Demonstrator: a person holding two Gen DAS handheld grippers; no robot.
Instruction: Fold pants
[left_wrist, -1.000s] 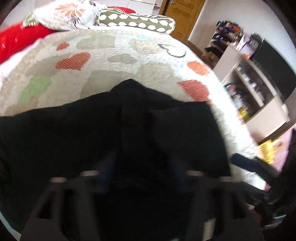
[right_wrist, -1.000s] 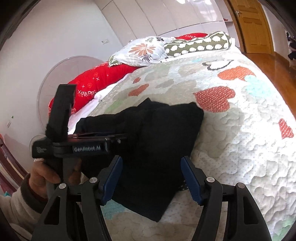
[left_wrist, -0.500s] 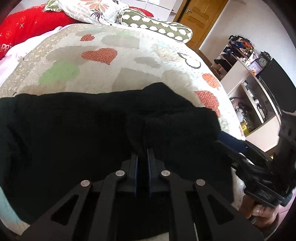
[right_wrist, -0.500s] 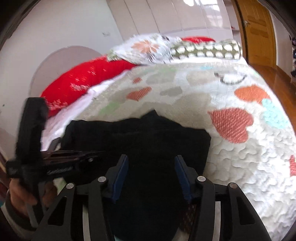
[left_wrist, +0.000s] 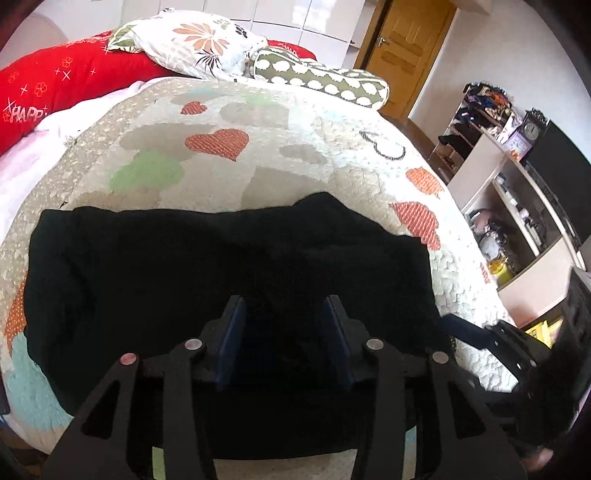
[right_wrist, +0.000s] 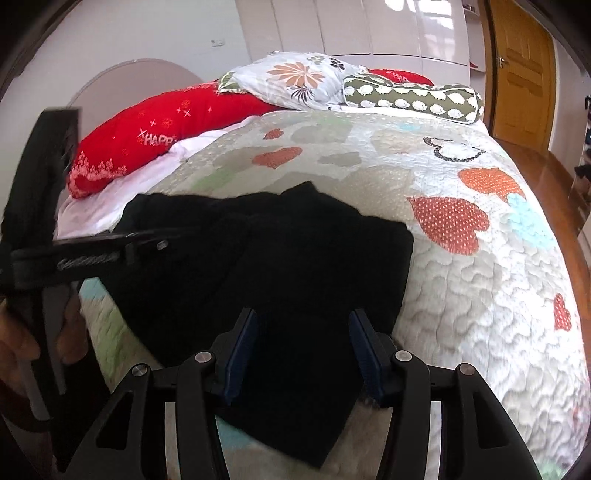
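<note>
Jaws opening over black pants (left_wrist: 229, 266) — red pillow (right_wrist: 155, 136) reads "HAPP".

one black pants (left_wrist: 229, 273), one quilt (left_wrist: 295, 147), three pillows, two grippers.

A bed carries a pale quilt (right_wrist: 461, 295) patterned with orange, green and blue hearts. At its head lies a long red cushion (right_wrist: 166, 136) with white lettering, and leaning on it is a white pillow (right_wrist: 295, 77) printed with flowers. Just beside that pillow lies an olive bolster (right_wrist: 413, 96) with white shapes. White wardrobe doors (right_wrist: 369, 26) stand behind the bed, with a wooden door (right_wrist: 524, 70) to their right. In the left wrist view, an open shelf unit (left_wrist: 517, 206) stands beside the bed, cluttered with small things, with a clock (left_wrist: 532, 129) on top.
</note>
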